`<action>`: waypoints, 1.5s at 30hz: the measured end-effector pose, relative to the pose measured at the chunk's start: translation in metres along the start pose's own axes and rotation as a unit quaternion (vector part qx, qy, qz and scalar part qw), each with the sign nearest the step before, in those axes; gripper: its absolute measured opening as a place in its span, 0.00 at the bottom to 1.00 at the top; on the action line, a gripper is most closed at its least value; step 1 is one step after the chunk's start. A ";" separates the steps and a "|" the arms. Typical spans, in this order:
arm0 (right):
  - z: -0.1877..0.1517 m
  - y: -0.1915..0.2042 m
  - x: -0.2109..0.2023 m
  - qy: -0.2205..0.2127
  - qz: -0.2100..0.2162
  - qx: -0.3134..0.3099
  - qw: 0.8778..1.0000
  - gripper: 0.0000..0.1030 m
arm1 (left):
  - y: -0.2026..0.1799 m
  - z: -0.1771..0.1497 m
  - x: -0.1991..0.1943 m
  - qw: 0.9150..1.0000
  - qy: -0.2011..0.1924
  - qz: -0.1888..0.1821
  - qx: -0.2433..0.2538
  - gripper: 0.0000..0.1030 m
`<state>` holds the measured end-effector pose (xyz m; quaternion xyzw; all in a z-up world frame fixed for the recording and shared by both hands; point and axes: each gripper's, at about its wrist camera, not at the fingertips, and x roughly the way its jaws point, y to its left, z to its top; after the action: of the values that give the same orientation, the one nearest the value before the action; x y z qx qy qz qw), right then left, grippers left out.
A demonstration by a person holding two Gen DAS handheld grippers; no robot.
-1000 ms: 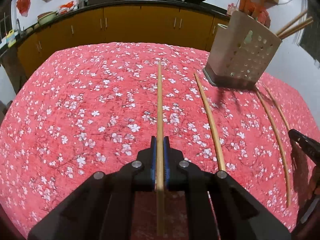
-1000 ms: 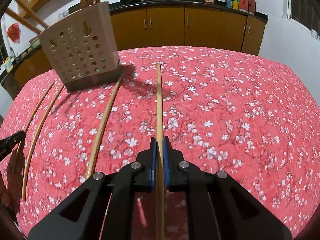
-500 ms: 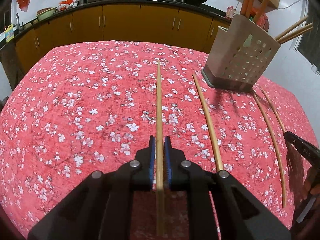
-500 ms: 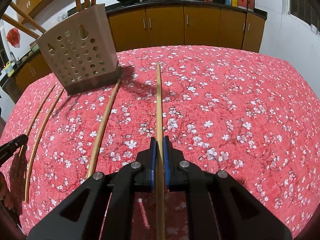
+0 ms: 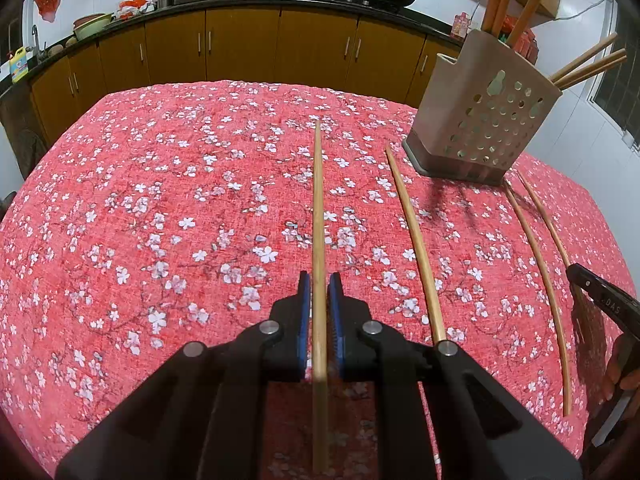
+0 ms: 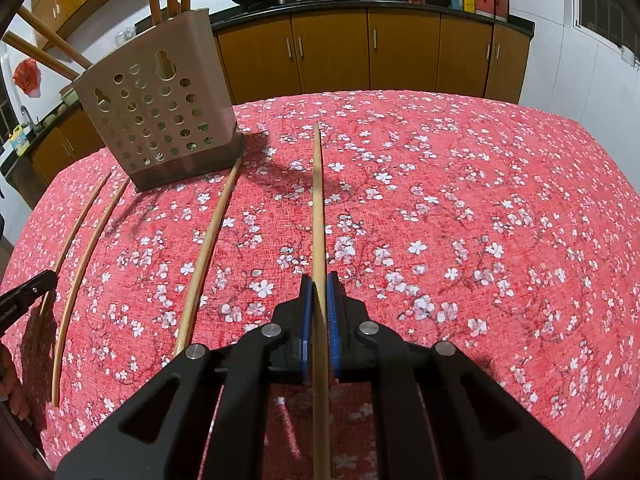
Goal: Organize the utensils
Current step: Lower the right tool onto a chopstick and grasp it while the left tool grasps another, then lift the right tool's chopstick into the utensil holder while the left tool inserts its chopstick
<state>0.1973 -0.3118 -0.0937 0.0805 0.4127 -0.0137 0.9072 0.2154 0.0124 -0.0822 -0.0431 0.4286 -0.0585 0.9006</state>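
A kitchen with amber cabinets (image 5: 240,48) and a dark counter holding two woks runs along the far wall, and in front of it a table is covered by a red cloth (image 5: 160,208) printed with white blossoms. A perforated beige utensil holder (image 5: 484,120) stands far on the cloth, already bearing several chopsticks and long handles, so part of the sorting looks done. What is left lies flat: in the left wrist view a loose chopstick (image 5: 416,244) sits just right of the left gripper (image 5: 319,300), and two more lie further right, near the holder's base. The left gripper has a chopstick (image 5: 318,200) between its blue pads, the jaws almost together, though a thin gap beside the stick makes a firm pinch hard to confirm. The right gripper (image 6: 319,300) is pressed together on its own chopstick (image 6: 318,200), which points away toward the far edge. Judging by this, two sticks are in hand and three wait, none yet carried to the holder
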 end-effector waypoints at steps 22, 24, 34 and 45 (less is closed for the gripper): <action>-0.013 0.000 -0.014 -0.001 -0.001 0.008 1.000 0.08 | -0.007 -0.018 -0.016 1.000 0.005 0.015 0.018 0.08; -0.013 -0.001 -0.018 -0.002 0.000 0.007 1.000 0.07 | -0.008 -0.018 -0.019 0.999 0.012 0.019 0.023 0.08; 0.017 -0.007 -0.087 -0.099 0.007 0.013 0.995 0.07 | -0.013 0.012 -0.085 0.996 -0.075 0.013 0.036 0.08; 0.042 0.002 -0.134 -0.185 0.024 0.005 0.982 0.07 | -0.026 0.047 -0.145 0.985 -0.167 -0.012 0.040 0.08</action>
<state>0.1405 -0.3222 0.0343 0.0907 0.2356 -0.0087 0.9676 0.1593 0.0084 0.0615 -0.0217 0.2690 -0.0780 0.9597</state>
